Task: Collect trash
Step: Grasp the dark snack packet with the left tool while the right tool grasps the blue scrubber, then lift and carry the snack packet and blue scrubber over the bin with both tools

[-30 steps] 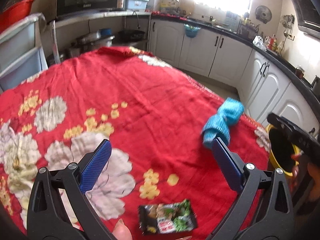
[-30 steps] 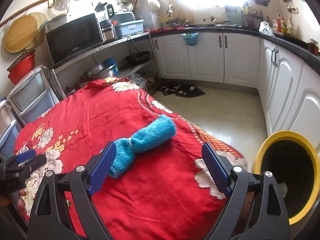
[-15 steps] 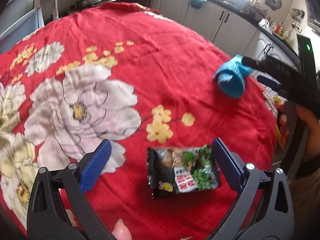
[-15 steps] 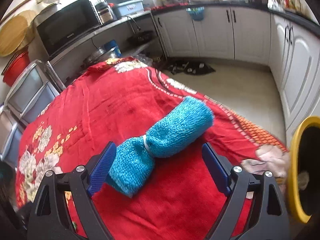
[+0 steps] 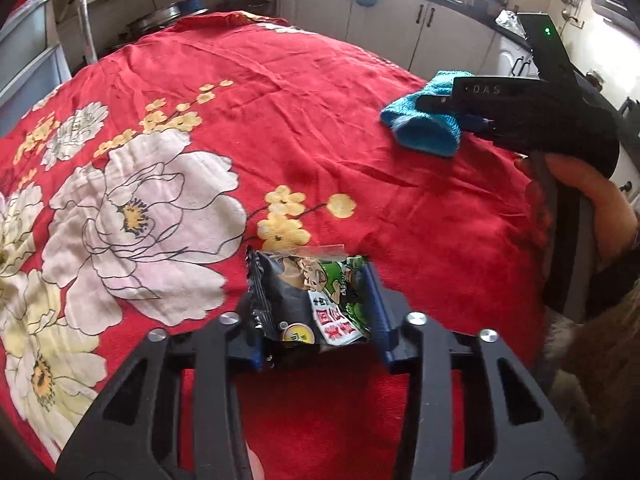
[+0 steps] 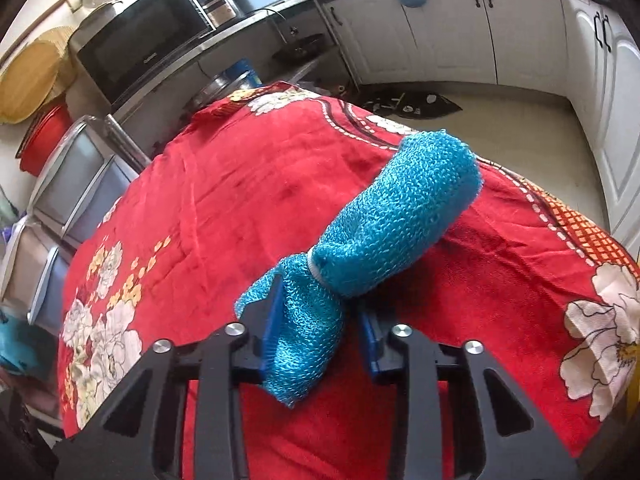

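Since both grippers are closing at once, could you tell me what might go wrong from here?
1. The left gripper is closing on a crinkly snack wrapper lying flat on the red floral cloth; the fingers could pinch cloth too, or the wrapper may slip out.
2. The right gripper is closing on one end of the blue mesh scrubber; the free end may sag and drag across the cloth when lifted.
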`<action>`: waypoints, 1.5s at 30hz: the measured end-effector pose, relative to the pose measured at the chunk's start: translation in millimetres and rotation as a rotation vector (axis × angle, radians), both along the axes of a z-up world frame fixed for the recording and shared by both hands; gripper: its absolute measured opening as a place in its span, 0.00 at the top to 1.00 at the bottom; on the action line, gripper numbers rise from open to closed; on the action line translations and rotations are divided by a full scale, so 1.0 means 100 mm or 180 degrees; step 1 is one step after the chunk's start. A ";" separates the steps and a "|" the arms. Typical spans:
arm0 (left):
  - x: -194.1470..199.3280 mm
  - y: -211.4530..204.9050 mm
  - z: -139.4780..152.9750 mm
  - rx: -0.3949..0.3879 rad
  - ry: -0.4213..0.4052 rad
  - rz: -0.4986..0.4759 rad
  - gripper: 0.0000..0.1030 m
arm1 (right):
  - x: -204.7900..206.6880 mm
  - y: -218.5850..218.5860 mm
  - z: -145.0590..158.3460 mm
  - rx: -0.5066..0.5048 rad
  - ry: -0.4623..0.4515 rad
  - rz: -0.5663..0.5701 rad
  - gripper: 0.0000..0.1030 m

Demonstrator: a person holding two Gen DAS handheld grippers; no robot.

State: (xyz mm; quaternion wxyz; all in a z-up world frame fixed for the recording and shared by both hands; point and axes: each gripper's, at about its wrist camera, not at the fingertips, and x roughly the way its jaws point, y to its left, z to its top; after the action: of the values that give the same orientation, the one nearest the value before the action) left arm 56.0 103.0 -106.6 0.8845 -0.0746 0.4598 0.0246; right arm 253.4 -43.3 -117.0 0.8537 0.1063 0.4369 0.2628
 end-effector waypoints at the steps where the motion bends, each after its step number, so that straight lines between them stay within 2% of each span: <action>1: 0.00 -0.01 0.01 -0.0011 -0.0007 -0.0017 0.75 | -0.02 -0.02 0.01 -0.0001 -0.0022 0.0000 0.72; 3: 0.00 -0.01 0.03 -0.0090 -0.0027 -0.0048 0.83 | -0.09 -0.06 0.04 -0.0017 -0.0072 0.0002 0.72; 6: 0.02 -0.06 0.07 -0.0127 -0.0046 -0.0106 0.91 | -0.18 -0.13 0.09 -0.0032 -0.0141 -0.0007 0.72; 9: 0.04 -0.14 0.13 -0.0161 -0.0085 -0.0171 0.92 | -0.28 -0.24 0.15 -0.0038 -0.0224 -0.0016 0.72; 18: 0.27 -0.53 0.32 -0.0175 -0.0252 -0.0471 0.93 | -0.51 -0.78 0.31 0.0053 -0.0334 -0.0219 0.72; 32: 0.67 -1.17 0.60 -0.0119 -0.0539 -0.0910 0.93 | -0.77 -1.78 0.47 0.0031 -0.0472 -0.0804 0.72; 45: 0.89 -1.72 0.79 -0.0149 -0.0714 -0.1242 0.93 | -0.99 -2.40 0.59 -0.0070 -0.0604 -0.1196 0.72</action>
State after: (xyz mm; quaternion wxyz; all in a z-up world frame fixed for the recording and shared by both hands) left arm 145.1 -68.5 -27.5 0.9161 -0.0071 0.3647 -0.1661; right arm 154.3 -283.1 -58.3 0.9261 0.1513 0.3299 0.1029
